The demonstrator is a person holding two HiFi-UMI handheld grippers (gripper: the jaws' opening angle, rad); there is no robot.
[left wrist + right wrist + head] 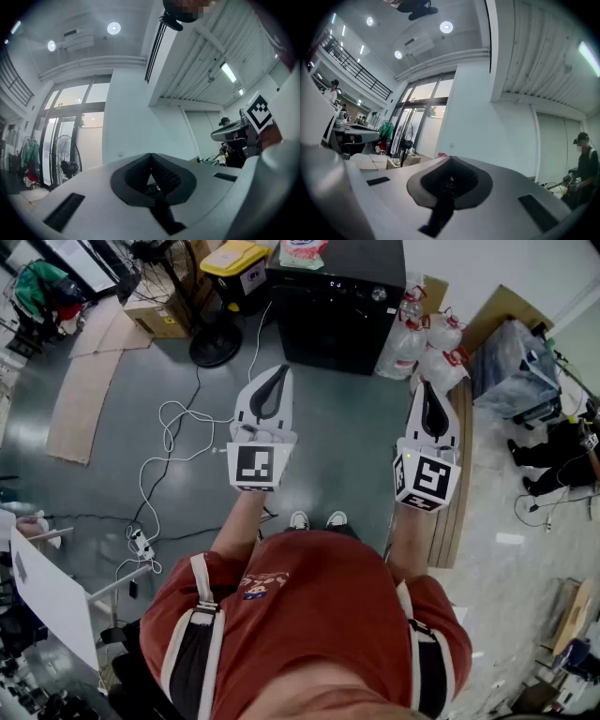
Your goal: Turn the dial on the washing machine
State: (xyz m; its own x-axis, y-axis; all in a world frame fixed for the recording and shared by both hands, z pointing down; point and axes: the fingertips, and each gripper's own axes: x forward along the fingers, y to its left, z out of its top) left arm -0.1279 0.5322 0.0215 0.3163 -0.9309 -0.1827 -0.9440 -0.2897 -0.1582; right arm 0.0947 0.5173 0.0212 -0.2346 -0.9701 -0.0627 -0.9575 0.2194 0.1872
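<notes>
I'm pointing my left gripper point(280, 370) and right gripper point(427, 386), ribbed black fingers point(165, 176) pressed together empty, toward the boxy black washing machine point(328, 320), its small round dial point(378, 294) facing me.

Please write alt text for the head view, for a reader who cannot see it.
A person in a red shirt holds the left hand-held gripper and the right hand-held gripper, both shut, over a grey floor. A black washing machine stands ahead, untouched.
</notes>
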